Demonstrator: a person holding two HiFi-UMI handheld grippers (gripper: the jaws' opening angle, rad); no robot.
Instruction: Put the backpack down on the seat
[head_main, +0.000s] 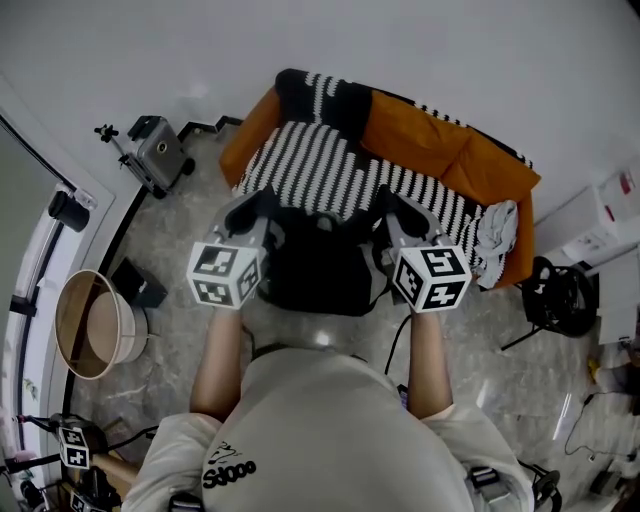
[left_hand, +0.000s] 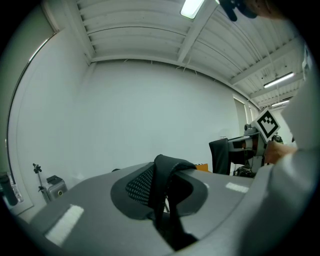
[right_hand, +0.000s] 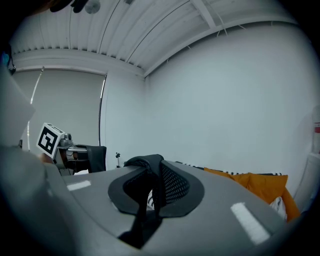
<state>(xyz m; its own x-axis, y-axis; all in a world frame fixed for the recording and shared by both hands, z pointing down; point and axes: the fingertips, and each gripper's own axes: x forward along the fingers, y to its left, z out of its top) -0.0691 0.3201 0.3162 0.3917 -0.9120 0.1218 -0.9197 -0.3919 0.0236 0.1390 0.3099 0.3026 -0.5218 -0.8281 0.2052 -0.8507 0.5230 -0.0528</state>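
A black backpack (head_main: 318, 272) hangs between my two grippers, just in front of an orange sofa (head_main: 455, 150). A black-and-white striped blanket (head_main: 330, 165) covers the sofa's seat. My left gripper (head_main: 256, 212) is shut on a black padded shoulder strap (left_hand: 162, 182), which passes between its jaws in the left gripper view. My right gripper (head_main: 397, 212) is shut on the other mesh-lined strap (right_hand: 152, 182). Both gripper views look up at the wall and ceiling. The backpack's lower part is hidden behind my arms and chest.
A white crumpled cloth (head_main: 497, 235) lies at the sofa's right end. A round wooden basket (head_main: 95, 325) stands on the floor at the left. Farther back on the left is a grey device (head_main: 158, 150). A black stand (head_main: 558, 295) and white shelving (head_main: 610, 215) are at the right.
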